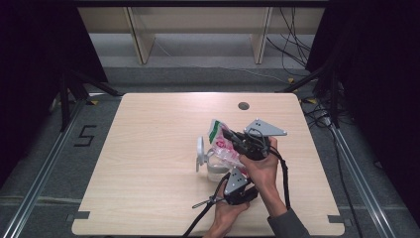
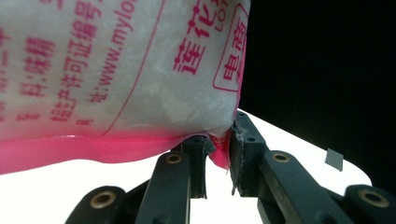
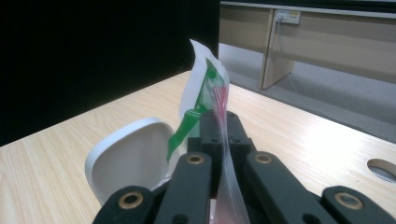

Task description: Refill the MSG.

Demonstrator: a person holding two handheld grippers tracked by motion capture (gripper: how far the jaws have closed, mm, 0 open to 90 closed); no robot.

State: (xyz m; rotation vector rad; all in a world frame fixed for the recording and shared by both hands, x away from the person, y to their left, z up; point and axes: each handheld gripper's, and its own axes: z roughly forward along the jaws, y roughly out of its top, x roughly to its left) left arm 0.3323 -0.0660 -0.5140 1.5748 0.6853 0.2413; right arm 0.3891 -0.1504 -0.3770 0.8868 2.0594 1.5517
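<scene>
A person works at a pale wooden desk [image 1: 148, 163] with a tool in each hand, both clamped on the same plastic bag [image 1: 224, 145] of white powder or grains printed with pink writing. The right tool [image 1: 229, 135] has its jaws pressed fully together on the flat upper edge of the bag, where a green and white strip stands up past the jaw tips in the right gripper view. The left tool [image 1: 231, 174] sits lower and nearer the person, and in the left gripper view its jaws pinch the pink bottom corner of the bag, the full body of the bag bulging above them. The bag hangs tilted between the two tools, just above a clear container [image 1: 216, 167] that stands on the desk near the middle. A white hinged lid [image 1: 200, 151] stands open at the container's left side, touching it. A round grey hole [image 1: 243, 105] lies in the desk well beyond them.
</scene>
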